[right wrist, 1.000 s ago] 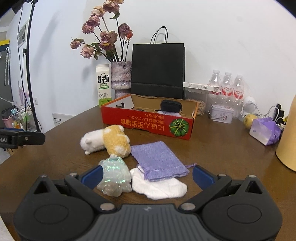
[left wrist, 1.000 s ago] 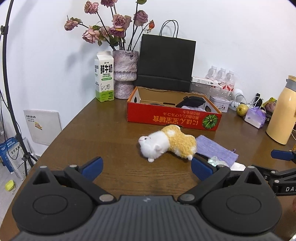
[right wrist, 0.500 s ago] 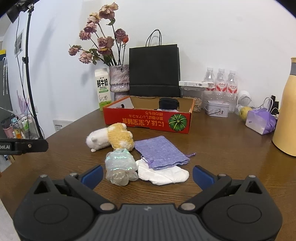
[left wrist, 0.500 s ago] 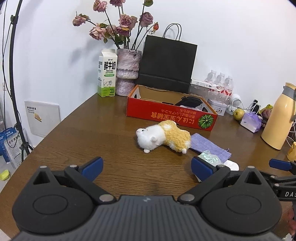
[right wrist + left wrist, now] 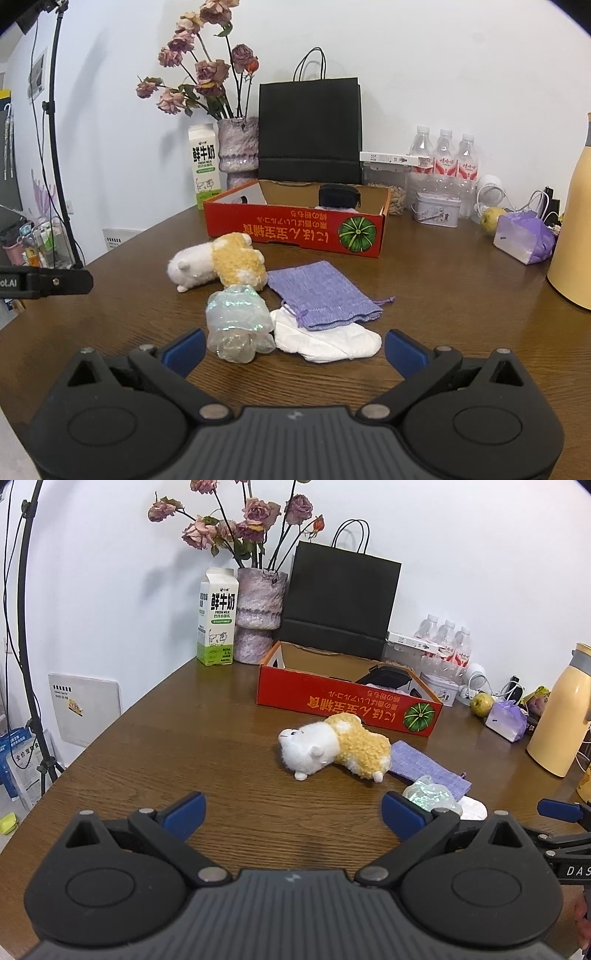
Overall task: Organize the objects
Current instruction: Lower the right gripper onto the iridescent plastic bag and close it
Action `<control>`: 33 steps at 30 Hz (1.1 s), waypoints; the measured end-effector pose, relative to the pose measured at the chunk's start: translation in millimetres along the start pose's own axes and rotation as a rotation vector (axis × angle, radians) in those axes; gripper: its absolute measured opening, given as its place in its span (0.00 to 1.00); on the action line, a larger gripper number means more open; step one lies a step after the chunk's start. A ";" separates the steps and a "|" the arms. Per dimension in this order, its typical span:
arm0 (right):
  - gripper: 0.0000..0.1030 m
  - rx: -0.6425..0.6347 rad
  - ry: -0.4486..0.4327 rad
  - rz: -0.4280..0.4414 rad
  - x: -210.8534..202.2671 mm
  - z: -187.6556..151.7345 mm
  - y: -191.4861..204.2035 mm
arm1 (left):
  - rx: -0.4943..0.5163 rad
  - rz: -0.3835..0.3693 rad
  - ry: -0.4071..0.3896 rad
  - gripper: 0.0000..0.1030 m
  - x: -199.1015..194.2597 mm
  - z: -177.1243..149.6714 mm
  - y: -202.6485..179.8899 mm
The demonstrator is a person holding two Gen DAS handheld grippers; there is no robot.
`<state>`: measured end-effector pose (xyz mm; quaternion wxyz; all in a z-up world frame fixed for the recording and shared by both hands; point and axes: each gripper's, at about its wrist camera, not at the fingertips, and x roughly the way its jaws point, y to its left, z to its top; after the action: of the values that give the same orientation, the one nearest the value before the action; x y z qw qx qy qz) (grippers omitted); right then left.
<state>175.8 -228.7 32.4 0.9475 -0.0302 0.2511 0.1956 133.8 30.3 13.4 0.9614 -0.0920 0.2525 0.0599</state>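
Note:
A white and yellow plush hamster (image 5: 334, 746) (image 5: 218, 264) lies on the brown table before a red cardboard box (image 5: 343, 701) (image 5: 295, 229) that holds a black pouch (image 5: 338, 195). A purple cloth bag (image 5: 321, 295) (image 5: 424, 766), a white cloth (image 5: 328, 341) and a shiny clear bundle (image 5: 238, 321) (image 5: 430, 797) lie beside it. My left gripper (image 5: 293, 812) is open and empty, short of the hamster. My right gripper (image 5: 293, 349) is open and empty, just short of the bundle and white cloth.
At the back stand a milk carton (image 5: 217, 618), a vase of dried roses (image 5: 258, 616), a black paper bag (image 5: 338, 607) and water bottles (image 5: 445, 158). A yellow flask (image 5: 559, 709), a purple packet (image 5: 524, 236) and a pear (image 5: 493, 216) are at right.
Both grippers have drawn back and risen slightly; the objects sit a little farther away in both views. Nothing was taken hold of or moved.

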 end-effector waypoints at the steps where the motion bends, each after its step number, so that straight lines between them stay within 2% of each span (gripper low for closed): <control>1: 1.00 0.001 0.004 -0.002 2.3 -0.1 0.1 | -0.002 -0.001 0.002 1.00 1.3 0.3 1.0; 12: 1.00 0.000 0.054 -0.011 28.1 -3.6 -1.6 | -0.006 -0.013 0.016 1.00 17.8 2.0 8.1; 20: 0.98 -0.051 0.056 0.055 46.8 0.5 19.5 | -0.011 -0.018 0.018 1.00 27.9 4.4 13.2; 25: 0.79 -0.101 0.085 0.068 69.1 3.9 38.7 | -0.020 -0.009 0.032 1.00 34.6 3.5 20.5; 27: 0.67 -0.115 0.090 0.060 77.2 5.3 44.5 | -0.026 -0.006 0.036 1.00 36.6 2.9 23.5; 30: 0.60 -0.123 0.097 0.043 86.3 7.5 47.4 | -0.031 -0.004 0.043 1.00 39.5 1.9 25.4; 33: 0.44 -0.126 0.103 0.036 92.1 8.9 47.3 | -0.027 -0.009 0.047 1.00 41.1 1.5 24.4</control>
<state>235.2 -151.0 -2.9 0.9259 -0.0953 0.2870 0.2264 166.2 57.3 -9.2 0.9541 -0.1073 0.2740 0.0566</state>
